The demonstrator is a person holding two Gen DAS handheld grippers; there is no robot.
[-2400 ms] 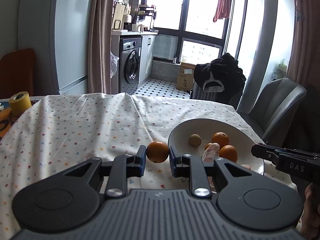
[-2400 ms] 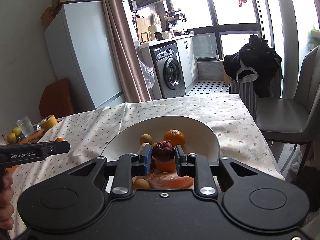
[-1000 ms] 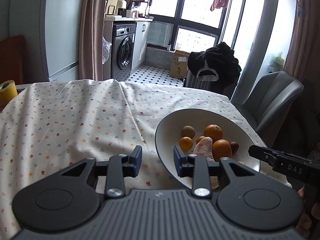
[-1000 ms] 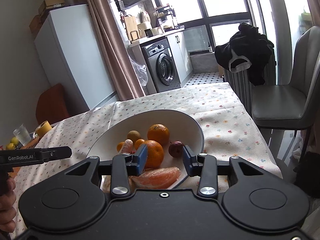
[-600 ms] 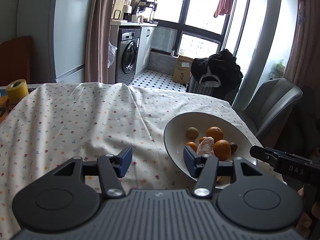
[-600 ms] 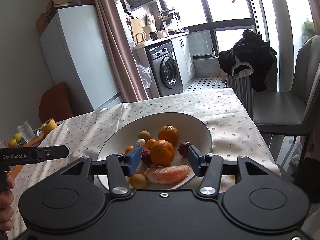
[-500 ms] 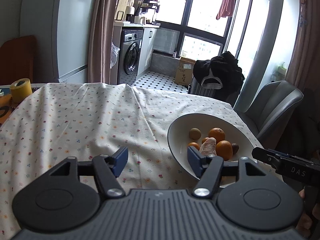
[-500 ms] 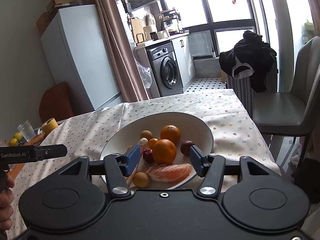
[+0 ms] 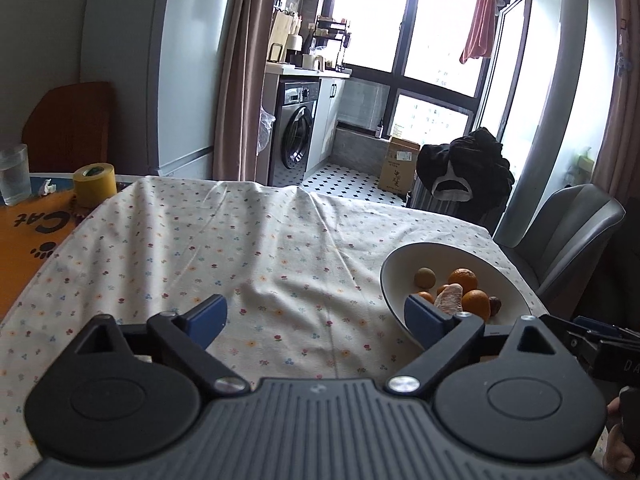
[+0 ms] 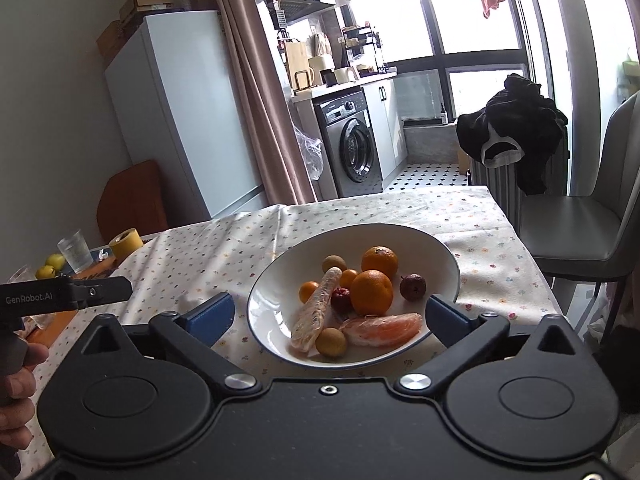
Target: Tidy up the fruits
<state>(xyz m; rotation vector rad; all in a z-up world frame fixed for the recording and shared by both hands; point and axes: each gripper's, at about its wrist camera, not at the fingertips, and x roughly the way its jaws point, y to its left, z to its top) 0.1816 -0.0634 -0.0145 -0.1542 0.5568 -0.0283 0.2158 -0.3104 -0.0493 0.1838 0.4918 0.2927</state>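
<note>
A white bowl (image 10: 452, 258) stands on the flowered tablecloth and holds two oranges (image 10: 371, 291), smaller orange fruits (image 10: 309, 291), dark red fruits (image 10: 413, 286), brownish round fruits (image 10: 330, 342), a pomelo segment (image 10: 384, 330) and a long peeled piece (image 10: 318, 308). My right gripper (image 10: 329, 316) hovers wide open over the bowl's near rim, holding nothing. In the left wrist view the bowl (image 9: 390, 268) sits to the right with its oranges (image 9: 463, 280). My left gripper (image 9: 314, 316) is wide open and empty above bare cloth, left of the bowl.
On the left, an orange mat (image 9: 28, 232) carries a yellow tape roll (image 9: 95, 186) and a glass (image 9: 14, 174). Two yellow-green fruits (image 10: 50, 266) lie behind the glass. A grey chair (image 9: 572, 236) stands past the table's right edge. A hand (image 10: 16, 392) holds the left gripper.
The left gripper let go of an orange and the right a dark red fruit; both now lie in the bowl. Both grippers have opened wide and drawn back.
</note>
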